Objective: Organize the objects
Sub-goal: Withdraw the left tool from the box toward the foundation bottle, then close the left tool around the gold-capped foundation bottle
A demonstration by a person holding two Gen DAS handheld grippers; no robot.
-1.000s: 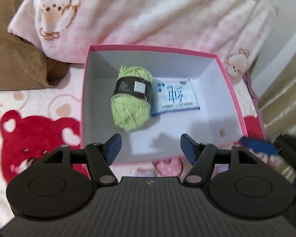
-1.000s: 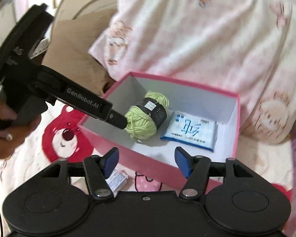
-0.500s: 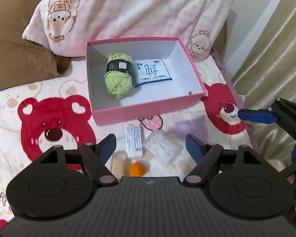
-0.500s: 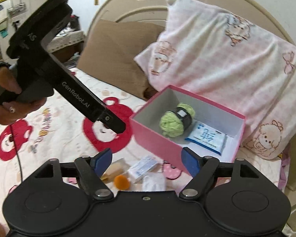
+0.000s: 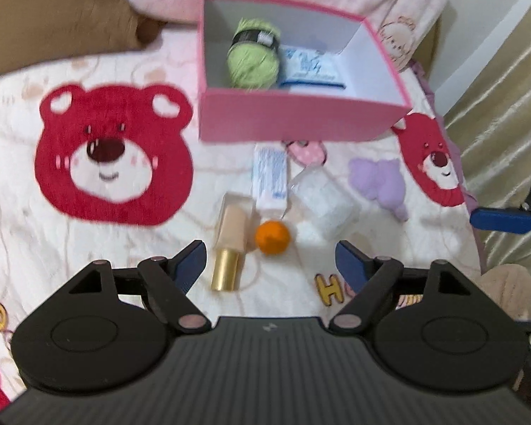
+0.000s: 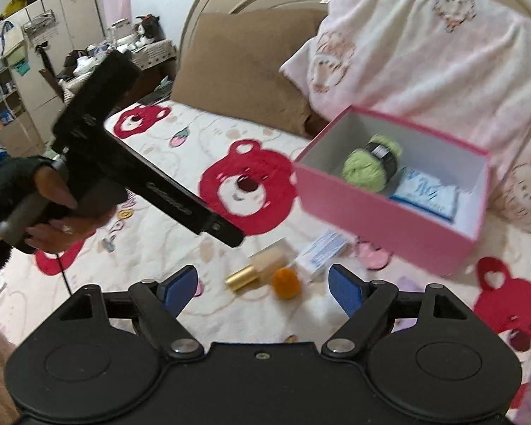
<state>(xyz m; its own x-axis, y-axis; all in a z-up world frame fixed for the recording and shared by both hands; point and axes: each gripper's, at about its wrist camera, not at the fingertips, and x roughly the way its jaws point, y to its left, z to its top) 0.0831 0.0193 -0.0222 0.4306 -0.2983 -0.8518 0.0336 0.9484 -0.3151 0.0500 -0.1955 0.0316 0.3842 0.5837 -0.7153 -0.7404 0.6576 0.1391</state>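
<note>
Since both claws drew back, loose items (image 5: 270, 237) show before the box (image 5: 301, 120).

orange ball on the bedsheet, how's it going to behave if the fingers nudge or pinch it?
The orange ball looks round, so a nudge would likely roll it, though the soft bedsheet may slow it. Its fuzzy outline in the right wrist view hints it is a light pompom that squashes. It lies close to the gold-capped bottle, so a push may bump that.
</note>
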